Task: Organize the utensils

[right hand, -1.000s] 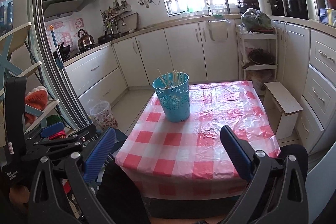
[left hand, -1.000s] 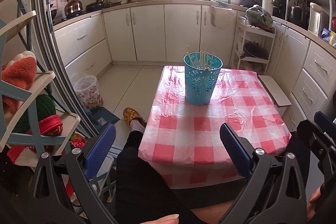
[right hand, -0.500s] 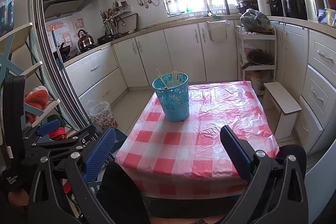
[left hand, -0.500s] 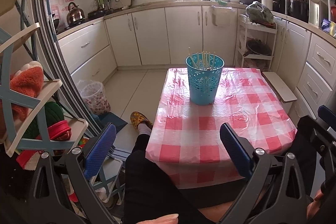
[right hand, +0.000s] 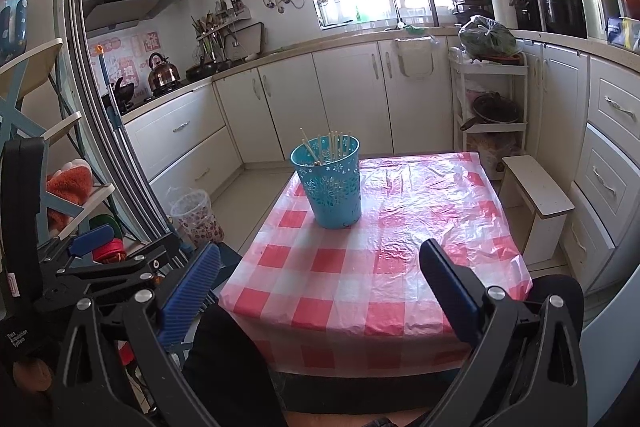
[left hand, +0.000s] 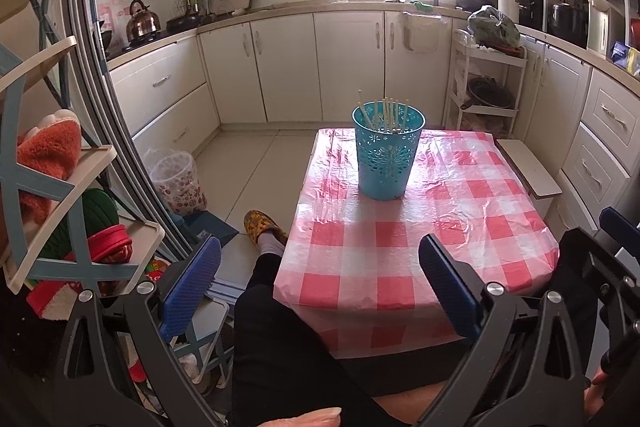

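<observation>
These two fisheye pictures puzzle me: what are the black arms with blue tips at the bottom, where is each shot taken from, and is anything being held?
They are hand-held grippers, one in each of a seated person's hands, each with a camera looking along its two fingers. One picture is from the left gripper, the other from the right gripper. Both are open and hold nothing. Ahead is a small table with a red-and-white checked plastic cloth. On it stands a turquoise perforated plastic basket holding pale wooden chopsticks, upright or leaning. Nothing else lies on the cloth.
</observation>
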`<move>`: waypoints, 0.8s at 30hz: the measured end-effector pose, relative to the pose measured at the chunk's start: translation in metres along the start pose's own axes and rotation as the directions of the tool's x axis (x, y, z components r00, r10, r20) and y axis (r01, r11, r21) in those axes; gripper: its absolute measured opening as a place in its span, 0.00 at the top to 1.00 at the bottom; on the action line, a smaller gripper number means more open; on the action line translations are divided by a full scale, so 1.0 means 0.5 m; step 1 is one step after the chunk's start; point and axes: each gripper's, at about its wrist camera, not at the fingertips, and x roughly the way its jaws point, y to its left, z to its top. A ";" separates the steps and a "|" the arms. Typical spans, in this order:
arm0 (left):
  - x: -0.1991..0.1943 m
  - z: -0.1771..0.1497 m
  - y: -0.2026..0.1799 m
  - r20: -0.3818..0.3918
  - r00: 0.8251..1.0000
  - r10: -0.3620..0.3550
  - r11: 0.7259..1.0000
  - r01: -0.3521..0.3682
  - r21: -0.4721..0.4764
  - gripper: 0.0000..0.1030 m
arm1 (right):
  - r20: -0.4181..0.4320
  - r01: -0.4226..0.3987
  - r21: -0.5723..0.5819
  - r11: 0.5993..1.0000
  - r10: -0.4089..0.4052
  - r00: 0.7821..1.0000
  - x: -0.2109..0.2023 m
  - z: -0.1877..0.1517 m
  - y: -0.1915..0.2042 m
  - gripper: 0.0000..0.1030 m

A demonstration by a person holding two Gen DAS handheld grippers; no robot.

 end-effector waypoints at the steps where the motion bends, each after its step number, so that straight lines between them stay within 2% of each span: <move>1: -0.001 -0.001 0.000 0.000 1.000 -0.001 1.000 0.001 -0.002 0.07 | -0.001 0.000 0.000 1.000 0.000 1.000 0.000 -0.001 0.000 0.07; 24: 0.004 -0.002 0.009 -0.016 1.000 -0.007 1.000 0.007 -0.006 0.07 | -0.029 -0.008 -0.009 1.000 0.008 1.000 0.009 -0.009 -0.001 0.07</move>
